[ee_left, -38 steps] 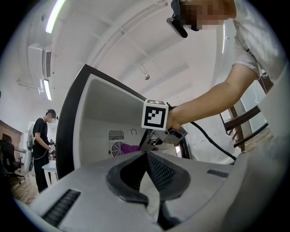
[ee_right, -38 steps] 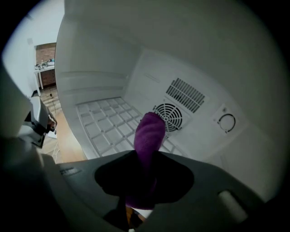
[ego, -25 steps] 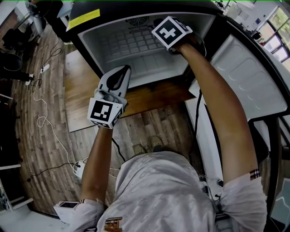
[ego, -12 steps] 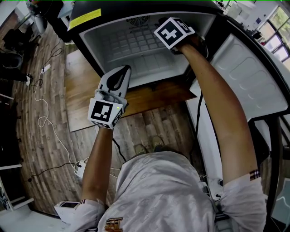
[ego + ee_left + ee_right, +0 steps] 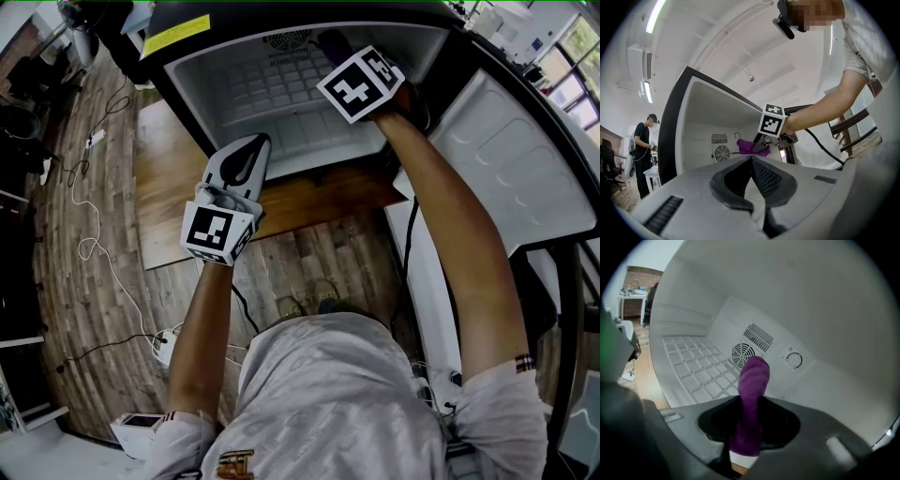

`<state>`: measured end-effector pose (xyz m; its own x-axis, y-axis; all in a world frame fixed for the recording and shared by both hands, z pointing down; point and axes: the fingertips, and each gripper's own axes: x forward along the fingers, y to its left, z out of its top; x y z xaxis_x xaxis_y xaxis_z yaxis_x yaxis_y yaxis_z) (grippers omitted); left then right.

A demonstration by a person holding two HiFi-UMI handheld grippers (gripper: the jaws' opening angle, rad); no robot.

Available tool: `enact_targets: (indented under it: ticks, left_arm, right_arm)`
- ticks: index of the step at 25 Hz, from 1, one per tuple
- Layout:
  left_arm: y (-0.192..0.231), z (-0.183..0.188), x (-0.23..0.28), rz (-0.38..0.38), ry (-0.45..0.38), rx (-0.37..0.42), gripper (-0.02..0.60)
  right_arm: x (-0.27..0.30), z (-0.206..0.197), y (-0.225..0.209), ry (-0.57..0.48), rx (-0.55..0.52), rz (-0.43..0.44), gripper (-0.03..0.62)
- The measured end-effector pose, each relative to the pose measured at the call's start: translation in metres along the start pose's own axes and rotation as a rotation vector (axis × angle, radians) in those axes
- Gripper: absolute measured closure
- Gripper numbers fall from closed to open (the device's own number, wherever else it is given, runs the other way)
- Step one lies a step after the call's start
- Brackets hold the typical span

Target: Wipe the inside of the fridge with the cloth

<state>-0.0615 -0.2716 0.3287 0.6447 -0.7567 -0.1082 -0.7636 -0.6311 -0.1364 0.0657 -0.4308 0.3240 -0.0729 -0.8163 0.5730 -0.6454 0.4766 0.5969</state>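
Inside fridge (image 5: 811, 310), right gripper (image 5: 750, 405) pinching purple cloth (image 5: 753, 376)

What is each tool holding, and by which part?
Right tool is shut on the purple cloth, pinched near one end, the rest sticking out past the jaws. Left tool: shut, empty.

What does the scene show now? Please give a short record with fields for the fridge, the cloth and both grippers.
fridge: door open, fan grille on the back wall
right gripper: inside the fridge, shut on the cloth
cloth: purple, sticks out past the jaws
left gripper: outside the fridge, jaws together, holding nothing
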Motion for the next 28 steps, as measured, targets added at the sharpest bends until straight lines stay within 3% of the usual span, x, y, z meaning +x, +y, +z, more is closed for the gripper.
enact_targets:
  ticks: [9, 17, 28]
  left_arm:
    - [0.007, 0.006, -0.001, 0.027, -0.018, -0.033, 0.581]
    - [0.009, 0.026, -0.005, 0.051, -0.059, -0.046, 0.581]
    - [0.001, 0.058, -0.020, 0.091, -0.095, -0.068, 0.581]
  right_arm:
    - [-0.039, 0.026, 0.029, -0.241, 0.098, 0.104, 0.479]
    - [-0.098, 0.041, 0.061, -0.561, 0.288, 0.302, 0.479]
    - [-0.166, 0.029, 0.102, -0.957, 0.461, 0.513, 0.480]
